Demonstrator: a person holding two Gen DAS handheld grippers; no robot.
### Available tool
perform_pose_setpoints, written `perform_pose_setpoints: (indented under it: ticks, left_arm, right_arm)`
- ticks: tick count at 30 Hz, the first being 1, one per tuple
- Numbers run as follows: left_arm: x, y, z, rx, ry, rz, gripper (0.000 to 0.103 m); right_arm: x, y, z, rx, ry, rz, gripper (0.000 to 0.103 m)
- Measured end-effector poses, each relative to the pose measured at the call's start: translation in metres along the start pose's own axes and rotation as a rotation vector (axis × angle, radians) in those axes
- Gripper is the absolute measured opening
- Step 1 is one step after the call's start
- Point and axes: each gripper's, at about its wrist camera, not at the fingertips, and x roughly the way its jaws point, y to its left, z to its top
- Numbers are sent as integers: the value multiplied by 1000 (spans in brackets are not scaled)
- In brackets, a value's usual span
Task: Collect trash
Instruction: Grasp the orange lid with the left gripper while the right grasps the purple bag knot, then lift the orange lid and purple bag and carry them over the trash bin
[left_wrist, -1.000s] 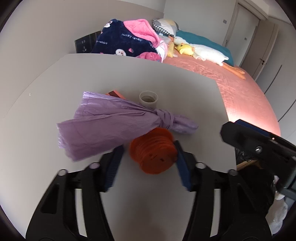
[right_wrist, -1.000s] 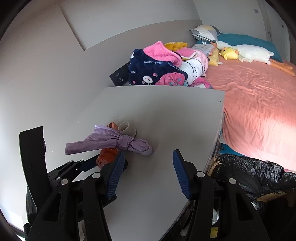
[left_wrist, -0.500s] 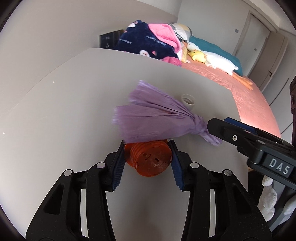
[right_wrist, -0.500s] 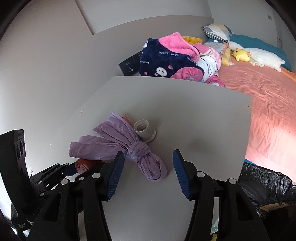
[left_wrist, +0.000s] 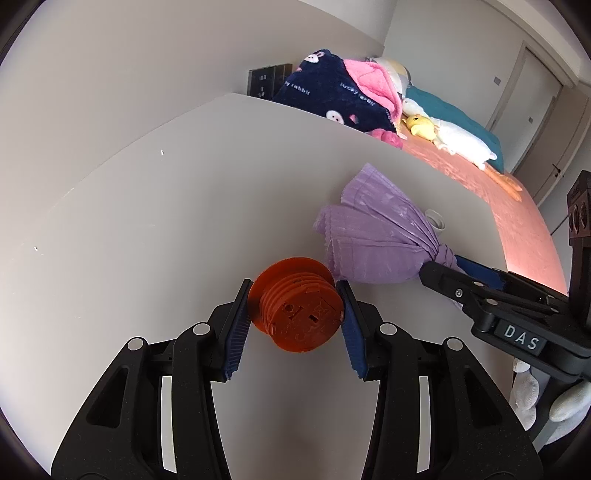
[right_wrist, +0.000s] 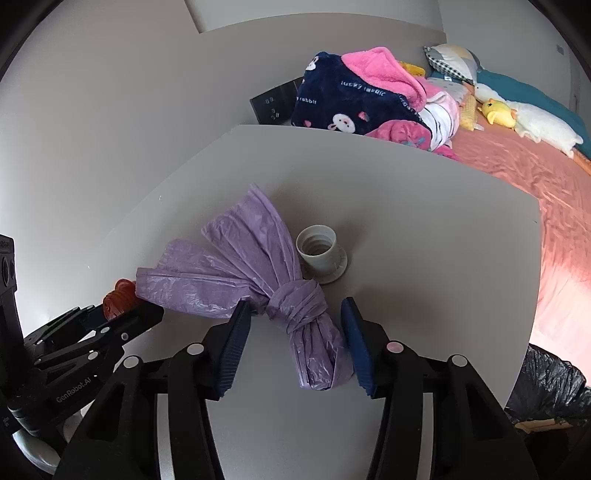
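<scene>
Now knotted bag (right_wrist: 295, 314) between right claw (right_wrist: 295, 345)

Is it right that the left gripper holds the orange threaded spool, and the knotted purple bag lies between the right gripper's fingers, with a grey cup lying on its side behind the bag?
Not quite. The grey cup stands upright with its mouth up, as the right wrist view shows. The rest holds: the left gripper clamps the orange threaded spool, and the knotted purple bag lies between the right gripper fingers, which have just been closing.

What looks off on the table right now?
Purple knotted bag lies crumpled flat on the table, partly covering the orange spool that the left hand-held gripper grips. Grey threaded cap stands beside it. Nothing spilled or broken.
</scene>
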Motion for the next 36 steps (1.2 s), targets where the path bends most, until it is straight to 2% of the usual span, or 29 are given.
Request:
perform_pose_setpoints:
  ticks: [1,3,6,20,36]
  left_arm:
    - [0,1,0,-3,1,0,44]
    - [0,3,0,-8,4,-1,44]
    - [0,3,0,-6,3,-2,44]
    - [-29,-2,-9,-7,-42,-24,44]
    - [-80,-28,-39,13,-96,-76,44]
  right_arm:
    - [1,2,0,-9,1,-8,44]
    - [2,4,-1,-12,10,-4,23]
    - [-2,7,-4,-19,3,0,16]
    - [-44,17,-7,2,-53,81,15]
    - [-111,22,-28,16,-138,81,15]
